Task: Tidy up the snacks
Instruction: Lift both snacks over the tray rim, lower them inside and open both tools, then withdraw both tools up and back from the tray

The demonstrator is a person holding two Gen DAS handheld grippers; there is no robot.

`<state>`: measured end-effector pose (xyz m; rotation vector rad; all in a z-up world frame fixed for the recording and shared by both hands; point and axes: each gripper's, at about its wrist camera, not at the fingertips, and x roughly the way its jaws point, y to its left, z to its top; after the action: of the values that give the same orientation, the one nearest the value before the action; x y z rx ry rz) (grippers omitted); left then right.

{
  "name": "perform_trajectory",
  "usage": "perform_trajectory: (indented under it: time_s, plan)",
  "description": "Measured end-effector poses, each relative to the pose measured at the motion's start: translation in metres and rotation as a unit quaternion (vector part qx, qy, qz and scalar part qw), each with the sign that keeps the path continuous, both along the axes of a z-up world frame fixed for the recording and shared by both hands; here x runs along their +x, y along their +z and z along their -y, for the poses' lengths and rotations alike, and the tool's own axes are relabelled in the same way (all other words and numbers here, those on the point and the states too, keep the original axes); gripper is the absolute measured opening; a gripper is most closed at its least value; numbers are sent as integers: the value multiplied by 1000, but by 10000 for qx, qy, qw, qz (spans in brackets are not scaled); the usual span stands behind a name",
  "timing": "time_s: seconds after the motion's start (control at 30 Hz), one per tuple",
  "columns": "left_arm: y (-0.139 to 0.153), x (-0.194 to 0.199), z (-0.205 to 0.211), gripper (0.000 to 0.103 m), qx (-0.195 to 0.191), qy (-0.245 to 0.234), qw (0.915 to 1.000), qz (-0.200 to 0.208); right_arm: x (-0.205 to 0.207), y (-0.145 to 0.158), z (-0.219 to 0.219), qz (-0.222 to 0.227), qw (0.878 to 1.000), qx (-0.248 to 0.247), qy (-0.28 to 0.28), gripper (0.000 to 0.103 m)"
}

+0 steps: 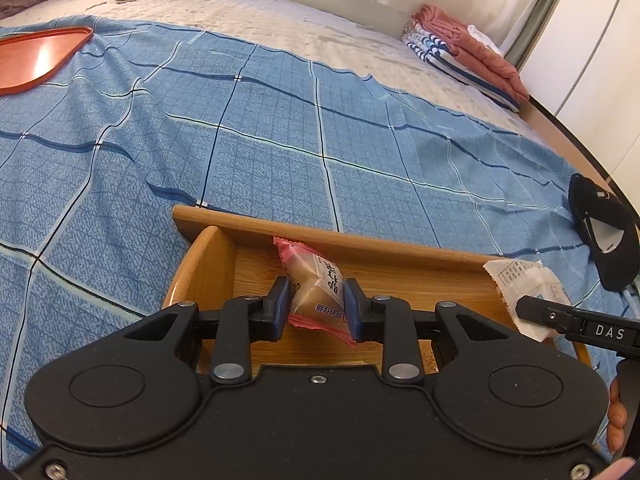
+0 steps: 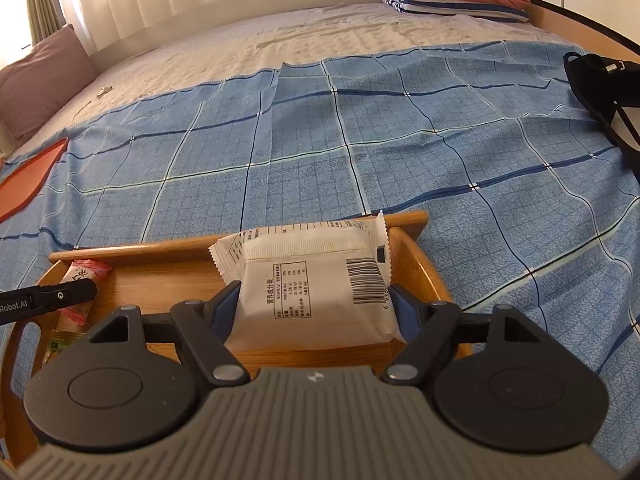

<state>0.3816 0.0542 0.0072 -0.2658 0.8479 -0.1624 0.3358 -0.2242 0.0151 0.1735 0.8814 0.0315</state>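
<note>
Two snacks sit clamped in my tools above the wooden tray (image 1: 400, 258). My left gripper (image 1: 316, 308) is clenched on the small pink-wrapped snack (image 1: 316, 286) — the packet stands between the blue pads, over the tray's left end. My right gripper (image 2: 316, 308) grasps the white packet (image 2: 308, 280) by its sides — barcode up, at the tray's right end. The tray rests on a blue checked cloth (image 1: 280, 128).
</note>
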Motion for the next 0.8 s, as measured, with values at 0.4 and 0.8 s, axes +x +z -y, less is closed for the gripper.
perform_trajectory:
  time_s: [0.4,0.8]
  plan:
    - [0,1,-1,27,-64,22,10000,-26,0,-9,-4,25,9998,-159,120,78]
    - [5,0,0,42,-80,-49,9999,-86,-4,-8,-6,65,9997,-183,171,91]
